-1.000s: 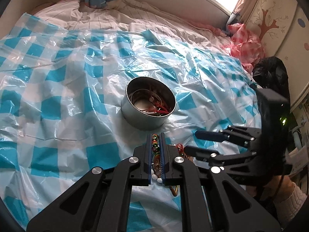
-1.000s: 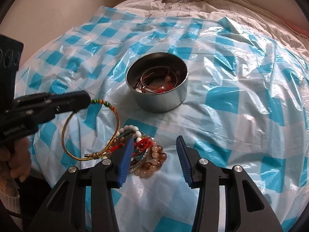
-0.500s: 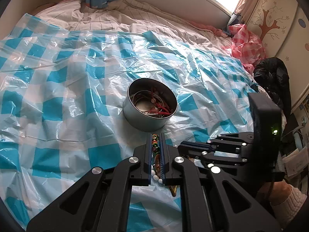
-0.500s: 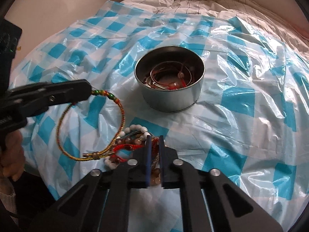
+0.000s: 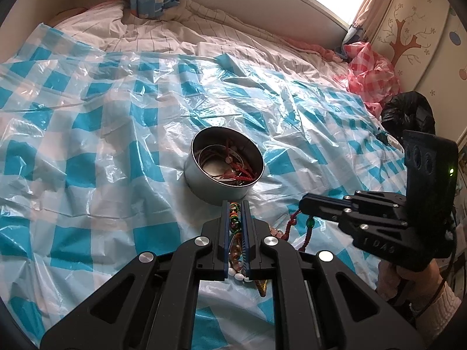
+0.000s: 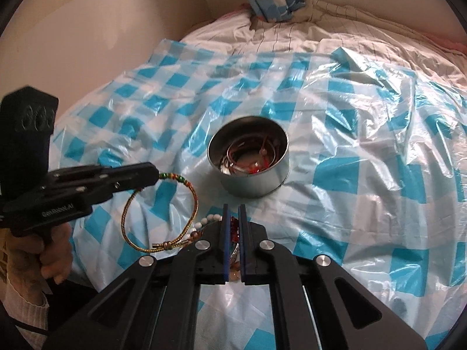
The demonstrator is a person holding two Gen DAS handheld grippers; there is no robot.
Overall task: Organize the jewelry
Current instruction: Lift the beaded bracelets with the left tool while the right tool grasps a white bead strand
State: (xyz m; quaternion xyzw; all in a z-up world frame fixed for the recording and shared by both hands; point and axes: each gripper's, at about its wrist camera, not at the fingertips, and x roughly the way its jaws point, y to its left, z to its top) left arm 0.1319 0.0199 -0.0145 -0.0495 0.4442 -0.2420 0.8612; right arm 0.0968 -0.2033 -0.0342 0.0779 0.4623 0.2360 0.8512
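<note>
Left claw clamped on woven cord bracelet; right claw pinching red cord strand from pile, near tin.

- Bed carried a blue-white checked plastic sheet.
- Round metal tin stood on the sheet.
- Bead bracelet heap lay just before the tin.

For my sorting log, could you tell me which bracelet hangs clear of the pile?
The gold-green cord bracelet, dangling from the left gripper; the others lie heaped.
</note>
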